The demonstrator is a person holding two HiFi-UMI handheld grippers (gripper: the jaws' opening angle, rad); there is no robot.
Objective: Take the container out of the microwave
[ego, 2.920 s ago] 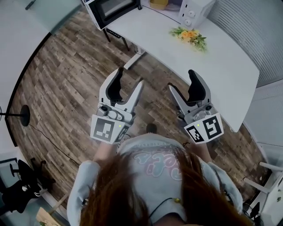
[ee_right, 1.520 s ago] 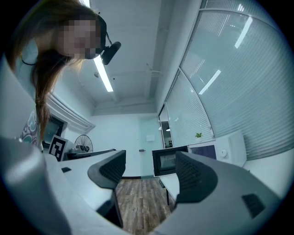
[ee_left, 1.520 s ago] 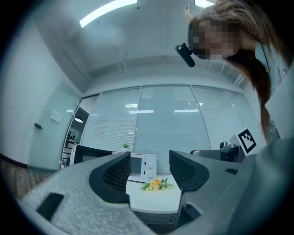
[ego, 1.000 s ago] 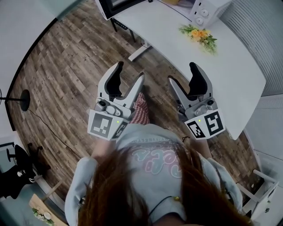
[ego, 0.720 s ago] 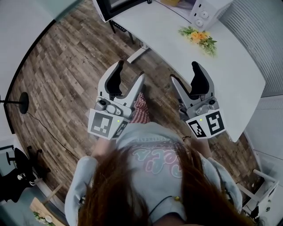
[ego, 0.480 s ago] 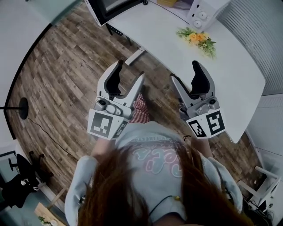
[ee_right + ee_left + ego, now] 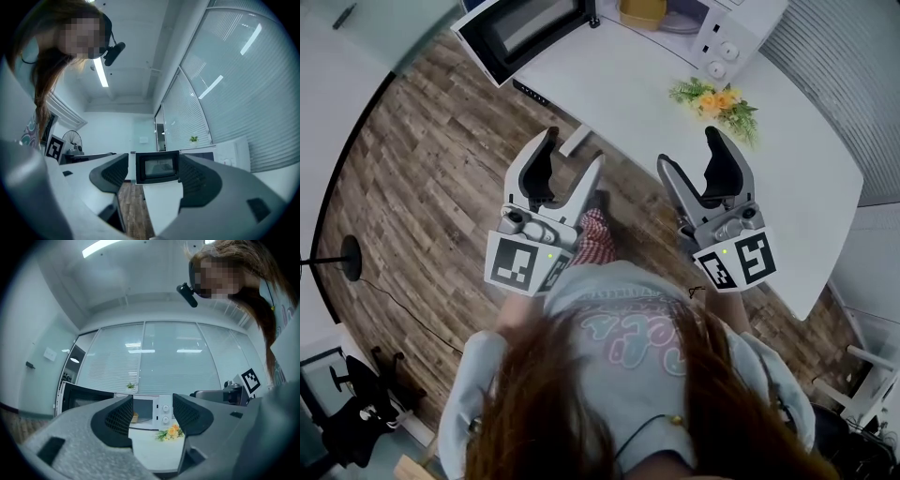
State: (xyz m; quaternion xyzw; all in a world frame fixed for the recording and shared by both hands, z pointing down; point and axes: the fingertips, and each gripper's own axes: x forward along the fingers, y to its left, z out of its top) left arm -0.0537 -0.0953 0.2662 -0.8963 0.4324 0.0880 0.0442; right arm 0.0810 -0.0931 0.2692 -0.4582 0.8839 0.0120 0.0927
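Observation:
The white microwave (image 7: 722,33) stands at the far end of the white table (image 7: 778,178), and its dark door (image 7: 520,33) hangs open to the left. A yellow container (image 7: 642,11) sits inside the cavity; it shows small in the left gripper view as well, container (image 7: 135,417). My left gripper (image 7: 572,155) is held over the wood floor short of the table edge, open and empty. My right gripper (image 7: 689,152) is beside it at the table's near edge, also open with nothing between its fingers. Both point toward the microwave (image 7: 157,411), well short of it.
A small bunch of orange and yellow flowers (image 7: 717,98) lies on the table in front of the microwave's knobs. The open door (image 7: 157,166) juts past the table's left end. A black floor stand (image 7: 342,258) is at the left; white furniture (image 7: 872,384) is at the lower right.
Both grippers have advanced toward the table together, still open. The microwave, its open door and the container have come further into view at the top.

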